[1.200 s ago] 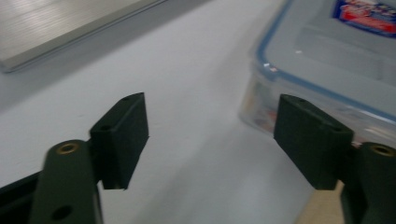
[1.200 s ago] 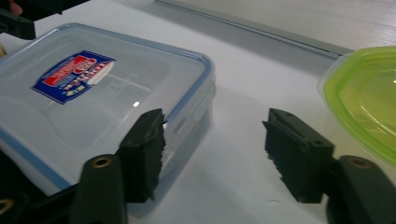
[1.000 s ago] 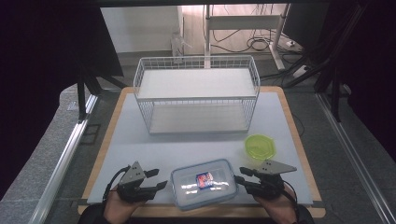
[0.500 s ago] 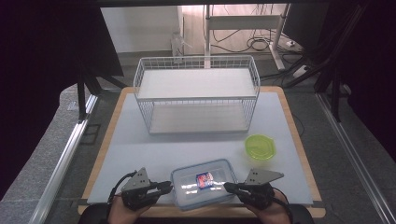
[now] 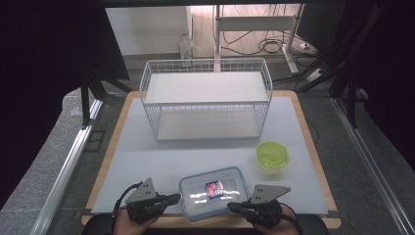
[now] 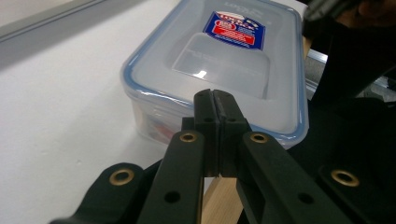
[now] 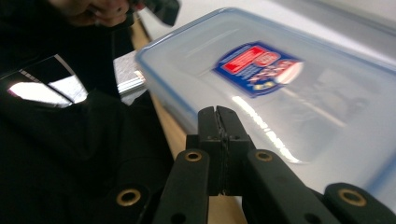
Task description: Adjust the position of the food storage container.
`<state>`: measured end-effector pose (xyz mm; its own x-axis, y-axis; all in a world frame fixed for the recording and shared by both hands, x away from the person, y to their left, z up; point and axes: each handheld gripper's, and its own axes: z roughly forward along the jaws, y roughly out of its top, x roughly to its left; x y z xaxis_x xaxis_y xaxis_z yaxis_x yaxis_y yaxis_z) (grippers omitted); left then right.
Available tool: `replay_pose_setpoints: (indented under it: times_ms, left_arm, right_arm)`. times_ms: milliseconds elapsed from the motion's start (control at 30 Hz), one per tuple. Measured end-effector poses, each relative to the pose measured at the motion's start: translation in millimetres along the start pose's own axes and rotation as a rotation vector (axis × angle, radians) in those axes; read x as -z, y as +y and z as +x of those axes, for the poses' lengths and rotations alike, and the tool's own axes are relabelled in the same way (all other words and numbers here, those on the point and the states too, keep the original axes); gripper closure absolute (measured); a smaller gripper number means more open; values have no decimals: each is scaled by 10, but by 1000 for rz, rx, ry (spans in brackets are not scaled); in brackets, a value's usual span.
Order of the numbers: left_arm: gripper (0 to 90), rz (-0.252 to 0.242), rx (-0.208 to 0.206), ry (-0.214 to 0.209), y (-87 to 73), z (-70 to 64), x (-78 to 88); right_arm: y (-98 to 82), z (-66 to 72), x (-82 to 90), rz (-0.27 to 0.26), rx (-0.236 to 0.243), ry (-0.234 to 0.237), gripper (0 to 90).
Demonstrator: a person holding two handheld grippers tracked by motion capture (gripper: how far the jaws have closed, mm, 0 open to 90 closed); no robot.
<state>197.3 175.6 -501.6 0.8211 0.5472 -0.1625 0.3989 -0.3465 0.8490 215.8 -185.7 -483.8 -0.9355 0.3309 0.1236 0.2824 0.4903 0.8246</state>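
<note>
At the near left of the table, the left gripper (image 5: 169, 199) points to the right at a clear plastic box (image 5: 214, 191), and its tips are just beside the left end of the box. In the left gripper view, its two black jaws are pressed together with nothing between them; they have just been closing. This view also shows something red inside the box, low behind the near wall, but what it is I cannot tell.

The box lies at the near edge of the table, in the middle, between the two grippers. Its lid is on and has a blue rim. On the lid there is a blue and red label (image 6: 234, 30); the writing on it is too small and blurred to read.

Far behind the box stands a white wire basket (image 5: 205, 100) with two levels, and nothing lies in it.

To the right, a small round green container (image 5: 272, 153) with its lid on sits near the far right corner of the box.

At the near right, the right gripper (image 5: 234, 207) points to the left at the right end of the box. Its jaws are also together on nothing, after just closing.
</note>
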Motion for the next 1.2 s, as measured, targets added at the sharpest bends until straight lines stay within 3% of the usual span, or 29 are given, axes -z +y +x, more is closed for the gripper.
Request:
replay_pose_setpoints:
  times_ms: [267,533,800,933,1200]
  left_arm:
    - [891,17,14,9,-16,47,13]
    - [877,30,17,16,-21,65,22]
    - [876,33,22,26,-27,77,23]
    - [849,42,15,55,-31,83,20]
    - [840,44,25,75,-39,106,13]
  right_arm:
    - [-8,81,-166,68,50,49,900]
    - [40,119,-299,82,75,91,900]
    - [80,114,-379,79,86,87,900]
    - [97,93,-408,76,87,83,900]
    - [126,46,-471,85,103,63,900]
